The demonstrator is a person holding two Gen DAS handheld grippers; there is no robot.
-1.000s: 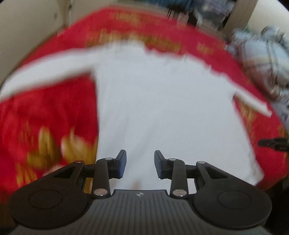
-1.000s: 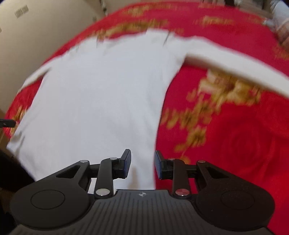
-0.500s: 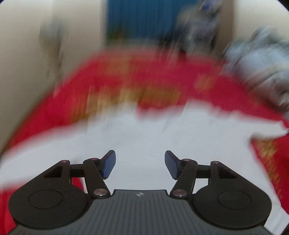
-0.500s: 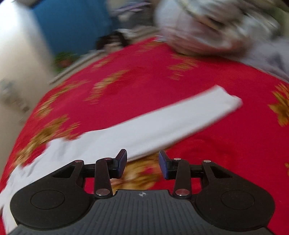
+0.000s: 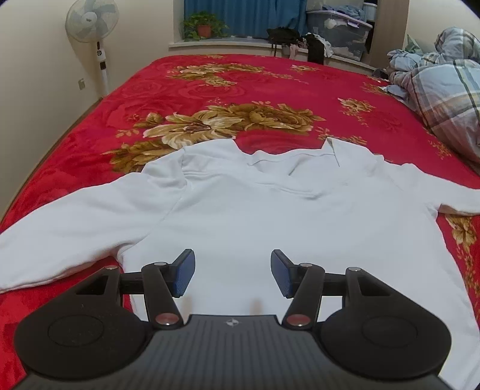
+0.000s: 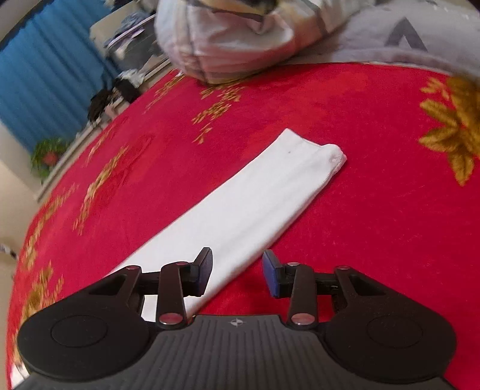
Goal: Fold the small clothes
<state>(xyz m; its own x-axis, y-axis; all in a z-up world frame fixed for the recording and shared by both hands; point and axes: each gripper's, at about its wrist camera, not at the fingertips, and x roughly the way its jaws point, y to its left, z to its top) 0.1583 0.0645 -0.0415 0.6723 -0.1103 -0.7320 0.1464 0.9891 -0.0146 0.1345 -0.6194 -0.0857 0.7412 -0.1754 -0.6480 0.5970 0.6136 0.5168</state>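
Observation:
A white long-sleeved shirt (image 5: 270, 216) lies flat on the red flowered bedspread (image 5: 210, 87), collar away from me and both sleeves spread out. My left gripper (image 5: 232, 273) hovers over the shirt's body near the left armpit, open, with nothing between its blue pads. In the right wrist view, the shirt's right sleeve (image 6: 249, 198) runs diagonally up to its cuff (image 6: 330, 159). My right gripper (image 6: 237, 273) hangs above the sleeve's near part; its jaws are closing and stand apart, with no cloth pinched between them.
A bundled plaid quilt (image 5: 444, 90) lies at the bed's right side and shows again as the quilt (image 6: 240, 39) beyond the sleeve. A standing fan (image 5: 93, 33) is by the left wall. A windowsill with a potted plant (image 5: 204, 28) and storage bins (image 5: 339, 27) sits behind the bed.
Both grippers moved from the shirt's hem toward its upper part. The left one opened wider and now faces the collar. The right one swung right and rolled to look along the right sleeve.

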